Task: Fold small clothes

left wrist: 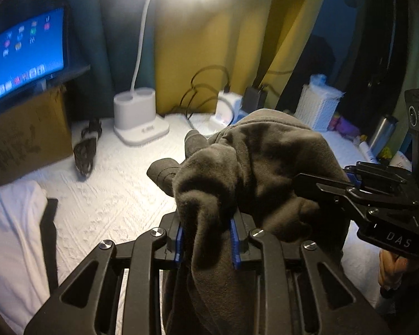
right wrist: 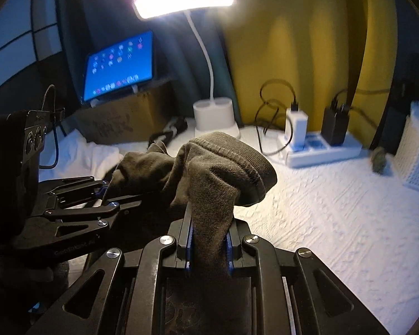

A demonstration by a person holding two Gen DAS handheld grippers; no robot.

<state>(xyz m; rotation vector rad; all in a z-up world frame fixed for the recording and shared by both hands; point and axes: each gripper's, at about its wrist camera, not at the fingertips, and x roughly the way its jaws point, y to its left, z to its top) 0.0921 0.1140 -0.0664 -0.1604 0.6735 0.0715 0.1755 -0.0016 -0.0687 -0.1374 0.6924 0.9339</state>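
- Left tool (left wrist: 206,240) is clamped on a bunched edge of the dark grey garment (left wrist: 259,164), held above the white bed cover (left wrist: 120,195).
- The garment looks soft, light and floppy; hems are best to hold.
- Right tool (right wrist: 209,249) pinches its ribbed cuff.

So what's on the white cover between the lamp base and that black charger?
In the right wrist view, a white charger with looping black cables stands between the lamp base and the black charger.
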